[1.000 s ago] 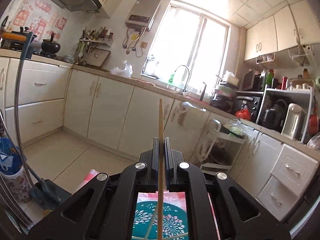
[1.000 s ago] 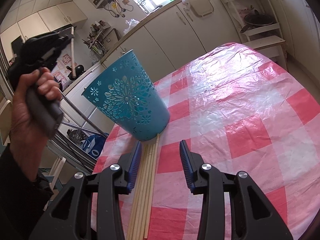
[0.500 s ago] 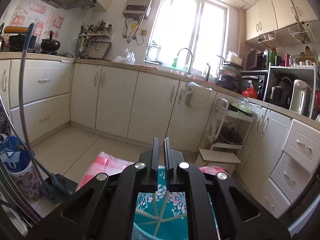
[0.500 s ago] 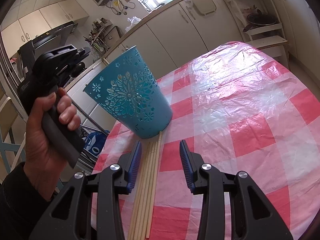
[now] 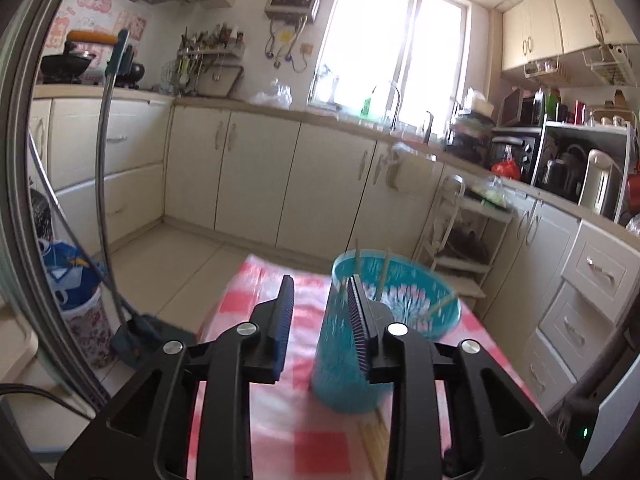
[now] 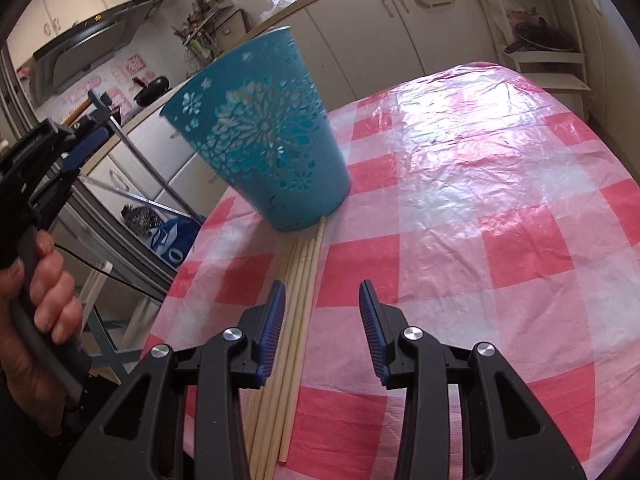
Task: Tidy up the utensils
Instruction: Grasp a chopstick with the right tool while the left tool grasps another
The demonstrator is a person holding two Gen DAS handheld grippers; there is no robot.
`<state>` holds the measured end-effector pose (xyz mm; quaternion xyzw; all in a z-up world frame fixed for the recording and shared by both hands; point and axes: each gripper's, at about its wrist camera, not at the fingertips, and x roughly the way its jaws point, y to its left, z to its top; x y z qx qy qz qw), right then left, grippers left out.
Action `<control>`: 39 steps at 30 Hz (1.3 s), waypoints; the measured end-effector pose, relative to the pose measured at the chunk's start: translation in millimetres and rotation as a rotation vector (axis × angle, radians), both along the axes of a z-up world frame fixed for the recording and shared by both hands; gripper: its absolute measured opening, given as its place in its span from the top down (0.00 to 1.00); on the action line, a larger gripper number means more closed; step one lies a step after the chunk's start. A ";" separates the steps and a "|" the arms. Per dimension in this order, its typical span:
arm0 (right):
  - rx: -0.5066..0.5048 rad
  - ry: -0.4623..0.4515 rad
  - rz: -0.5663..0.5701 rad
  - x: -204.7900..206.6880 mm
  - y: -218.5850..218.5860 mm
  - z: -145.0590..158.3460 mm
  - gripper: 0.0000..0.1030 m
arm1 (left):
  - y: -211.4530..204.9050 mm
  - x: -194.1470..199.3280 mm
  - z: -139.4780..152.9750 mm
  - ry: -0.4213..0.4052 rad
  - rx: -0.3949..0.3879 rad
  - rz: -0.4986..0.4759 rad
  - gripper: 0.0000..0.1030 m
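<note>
A teal perforated cup (image 6: 264, 136) stands on the red-and-white checked table (image 6: 480, 184); in the left wrist view the cup (image 5: 352, 364) holds a few wooden chopsticks (image 5: 384, 276). Several more chopsticks (image 6: 296, 304) lie flat in a bundle in front of the cup. My left gripper (image 5: 320, 320) is open and empty, above and left of the cup; it also shows at the left of the right wrist view (image 6: 48, 148). My right gripper (image 6: 322, 312) is open and empty, low over the table, its left finger beside the bundle.
Cream kitchen cabinets (image 5: 256, 176) and a counter run behind the table. A white shelf rack (image 6: 536, 32) stands at the far right. A mop and dustpan (image 5: 136, 332) and a blue bag (image 5: 68, 280) sit on the floor at the left.
The left gripper let go of its chopstick into the cup, opened, then drew back and lower to the left of the cup. The right gripper stayed still and open.
</note>
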<state>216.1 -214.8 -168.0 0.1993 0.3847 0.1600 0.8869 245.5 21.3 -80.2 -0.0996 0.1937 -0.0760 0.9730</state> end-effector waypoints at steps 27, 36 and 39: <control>-0.216 0.051 0.143 3.8 40.5 -11.8 0.88 | -57.3 -16.7 -99.4 0.431 0.124 -0.163 0.56; -0.065 0.091 0.106 -3.0 7.6 -11.1 0.87 | -84.7 -6.4 -124.1 0.509 0.193 -0.190 0.56; -0.096 0.082 0.101 -0.8 10.7 -9.5 0.87 | -89.7 -5.8 -128.6 0.512 0.229 -0.185 0.56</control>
